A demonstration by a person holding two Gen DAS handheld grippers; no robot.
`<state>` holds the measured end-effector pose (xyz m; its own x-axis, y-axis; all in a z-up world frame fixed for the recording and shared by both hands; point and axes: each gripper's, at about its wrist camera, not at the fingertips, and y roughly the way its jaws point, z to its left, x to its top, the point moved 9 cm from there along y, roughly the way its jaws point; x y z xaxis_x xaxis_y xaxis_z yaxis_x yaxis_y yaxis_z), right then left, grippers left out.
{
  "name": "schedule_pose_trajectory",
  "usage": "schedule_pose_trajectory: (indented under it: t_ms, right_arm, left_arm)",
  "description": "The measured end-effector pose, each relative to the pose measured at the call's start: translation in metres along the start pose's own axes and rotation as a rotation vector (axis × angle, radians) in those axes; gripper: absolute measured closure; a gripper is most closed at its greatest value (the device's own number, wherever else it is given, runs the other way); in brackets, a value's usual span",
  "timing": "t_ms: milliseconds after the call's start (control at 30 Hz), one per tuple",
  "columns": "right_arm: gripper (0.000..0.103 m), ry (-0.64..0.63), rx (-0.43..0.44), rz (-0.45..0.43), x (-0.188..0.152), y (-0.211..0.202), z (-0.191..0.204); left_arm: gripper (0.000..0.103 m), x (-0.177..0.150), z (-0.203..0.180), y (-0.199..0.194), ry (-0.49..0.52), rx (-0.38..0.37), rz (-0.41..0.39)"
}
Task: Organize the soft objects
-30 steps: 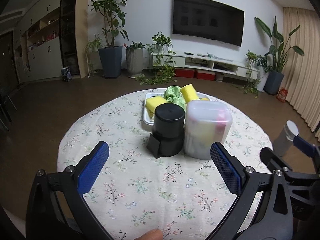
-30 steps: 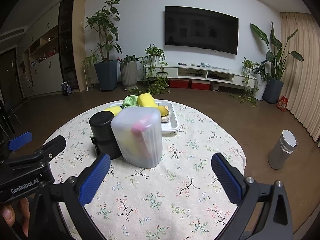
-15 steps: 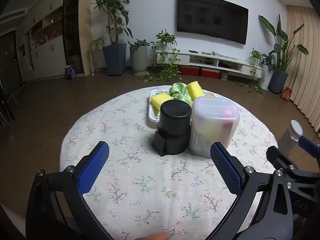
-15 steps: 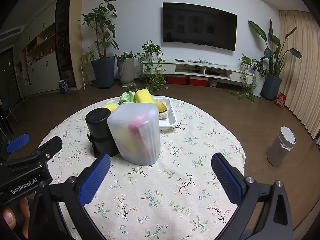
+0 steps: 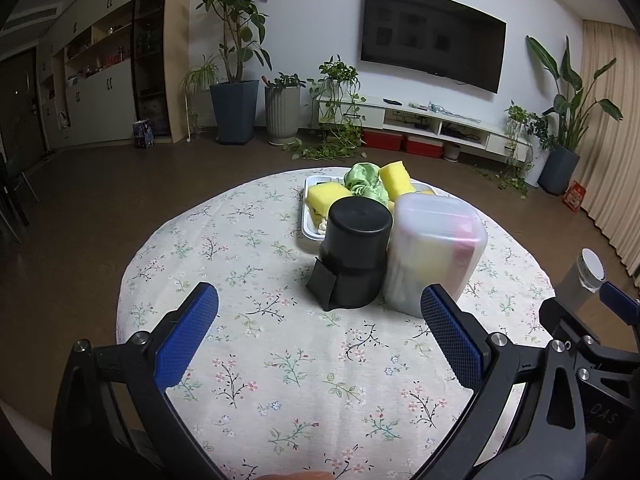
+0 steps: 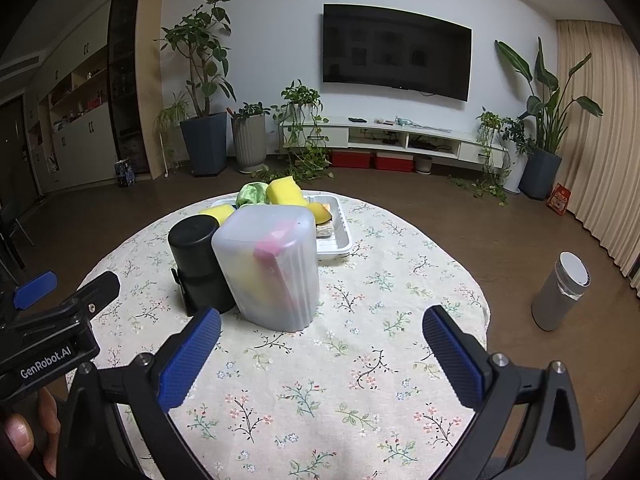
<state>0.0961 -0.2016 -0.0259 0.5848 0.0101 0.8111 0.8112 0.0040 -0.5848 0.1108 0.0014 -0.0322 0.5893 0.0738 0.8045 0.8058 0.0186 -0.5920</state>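
A white tray (image 5: 310,229) (image 6: 340,236) at the far side of the round table holds yellow sponges (image 5: 326,194) (image 6: 284,192) and a green cloth (image 5: 362,178) (image 6: 250,194). In front of it stand a black cylinder (image 5: 354,262) (image 6: 198,262) and a frosted plastic container (image 5: 434,252) (image 6: 270,268) with pink and yellow soft items inside. My left gripper (image 5: 318,312) and my right gripper (image 6: 320,334) are both open and empty, hovering above the near tablecloth, short of the containers.
The floral tablecloth (image 5: 256,344) (image 6: 360,360) covers the round table. A grey cylindrical bin (image 6: 560,292) (image 5: 582,280) stands on the floor to the right. Potted plants (image 6: 204,136) and a TV console (image 6: 400,136) line the far wall.
Both grippers have drawn back and risen a little, so the containers look slightly farther. Nothing on the table has moved. Both stay open.
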Motion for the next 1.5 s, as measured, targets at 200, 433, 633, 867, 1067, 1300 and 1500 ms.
schedule_pose_trajectory:
  t_ms: [200, 433, 633, 867, 1067, 1300, 1500]
  right_arm:
    - [0.000, 0.000, -0.001, -0.001, 0.0002, 0.0001, -0.0001]
    - [0.000, 0.003, -0.004, 0.001, -0.0004, -0.0012, -0.0003]
    - [0.000, 0.001, -0.004, 0.002, -0.0004, -0.0014, -0.0007]
    - [0.000, 0.003, -0.003, 0.002, 0.0000, -0.0005, 0.0000]
    - [0.000, 0.004, -0.002, 0.003, 0.0001, -0.0005, 0.0000]
    - [0.000, 0.003, -0.003, 0.003, 0.0003, -0.0003, -0.0008]
    - [0.000, 0.003, -0.004, 0.003, -0.0002, -0.0007, -0.0007]
  left_arm:
    - [0.000, 0.0022, -0.0020, -0.0015, 0.015, -0.001, -0.011]
    - [0.000, 0.0021, -0.0034, -0.0018, 0.025, -0.002, -0.006]
    - [0.000, 0.0026, -0.0036, -0.0015, 0.026, 0.000, -0.009]
    - [0.000, 0.0038, -0.0040, -0.0012, 0.029, 0.004, -0.012]
    - [0.000, 0.0032, -0.0069, 0.0012, 0.054, 0.017, -0.009]
    - [0.000, 0.0037, -0.0072, 0.0012, 0.057, 0.026, -0.020]
    - [0.000, 0.0033, -0.0068, 0.0011, 0.055, 0.035, -0.025]
